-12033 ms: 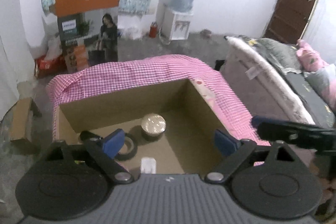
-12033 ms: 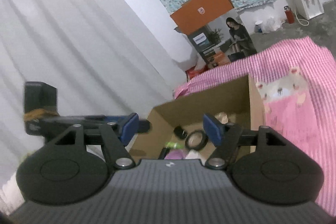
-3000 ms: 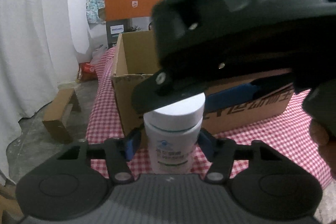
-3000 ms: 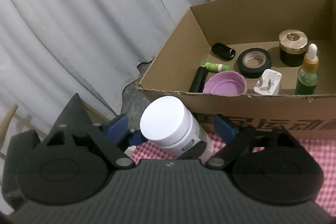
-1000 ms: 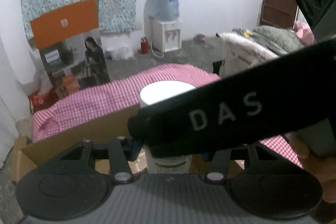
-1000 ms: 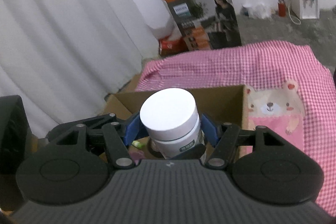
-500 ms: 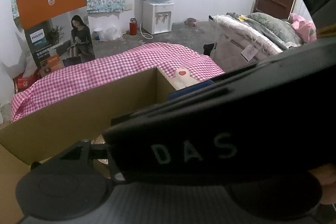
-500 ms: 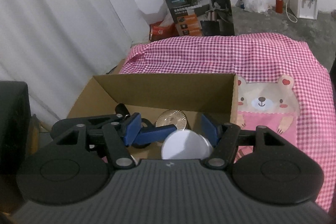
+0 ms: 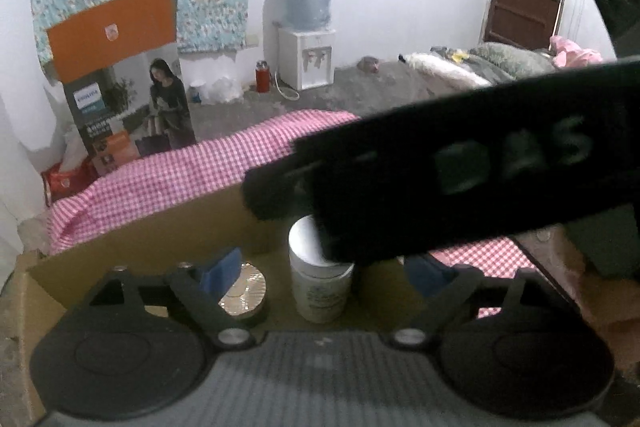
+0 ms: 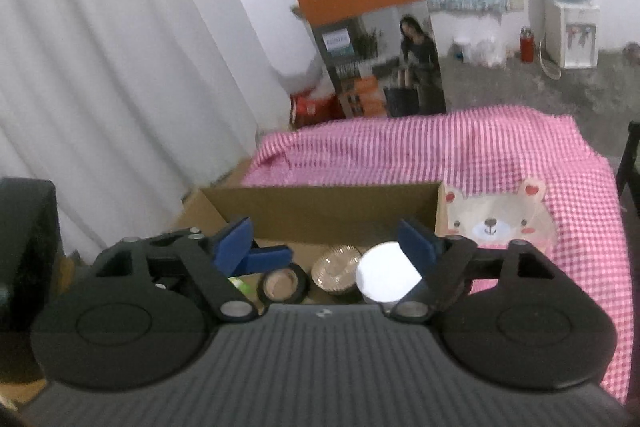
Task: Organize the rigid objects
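A: White-lidded jar point(image 9: 322, 279) stands upright in the cardboard box point(image 10: 320, 213), beside the gold-lidded tin point(image 10: 336, 269) and tape roll point(image 10: 283, 285).

B: Grippers?

A: Left gripper point(image 9: 324, 271) and right gripper point(image 10: 324, 241) are both opening, jaws wide. Jar sits between the pads, no contact that I can see.

B: Risk?

A: Right gripper's body hangs right over the lid in the left view. A careless pull-out could clip the jar and tip it onto the tin.
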Tool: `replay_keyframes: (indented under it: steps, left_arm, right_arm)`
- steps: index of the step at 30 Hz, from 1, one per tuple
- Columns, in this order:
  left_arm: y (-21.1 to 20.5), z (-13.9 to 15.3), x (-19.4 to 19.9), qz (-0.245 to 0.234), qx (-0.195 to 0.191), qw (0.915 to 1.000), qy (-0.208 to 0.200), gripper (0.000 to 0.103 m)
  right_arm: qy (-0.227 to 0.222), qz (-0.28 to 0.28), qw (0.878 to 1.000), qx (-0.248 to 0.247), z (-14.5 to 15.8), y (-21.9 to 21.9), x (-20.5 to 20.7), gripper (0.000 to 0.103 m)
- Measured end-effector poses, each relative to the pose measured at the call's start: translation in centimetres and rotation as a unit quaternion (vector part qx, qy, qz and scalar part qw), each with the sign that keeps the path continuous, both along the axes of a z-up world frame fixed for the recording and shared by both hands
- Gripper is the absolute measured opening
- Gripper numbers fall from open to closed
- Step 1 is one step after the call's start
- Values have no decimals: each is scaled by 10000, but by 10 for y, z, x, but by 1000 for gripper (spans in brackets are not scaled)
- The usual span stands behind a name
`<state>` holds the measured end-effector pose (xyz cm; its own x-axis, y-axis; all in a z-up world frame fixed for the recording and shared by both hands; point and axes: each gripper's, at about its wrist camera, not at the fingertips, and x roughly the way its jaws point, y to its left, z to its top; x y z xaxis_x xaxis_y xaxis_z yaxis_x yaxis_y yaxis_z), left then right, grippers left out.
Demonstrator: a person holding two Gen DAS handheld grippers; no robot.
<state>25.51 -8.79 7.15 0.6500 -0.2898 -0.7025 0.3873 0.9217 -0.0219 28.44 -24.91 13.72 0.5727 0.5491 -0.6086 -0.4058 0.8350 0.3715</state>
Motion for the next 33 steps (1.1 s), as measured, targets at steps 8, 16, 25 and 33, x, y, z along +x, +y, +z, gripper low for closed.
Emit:
replay_keyframes:
  steps: [8,16,25,33]
  left_arm:
    - [17,43,-59,219,-179,9983,-514,103]
    - [31,65,-117,954,87,9898,-1051,103]
    - [36,50,-138,1918,328,9767,-906,103]
    - [53,30,-145,2070,390,9748,-739,103]
  right_arm:
    - [-916,-365,9941,454,44,-22,-67,102]
    - [-1464,-714,9856,447,62,-34,-135,102]
    - [-1843,-1319,9725,-531,39,-4,-184,102]
    - [-1857,-1741,9550,-1522,17,21,-196,102]
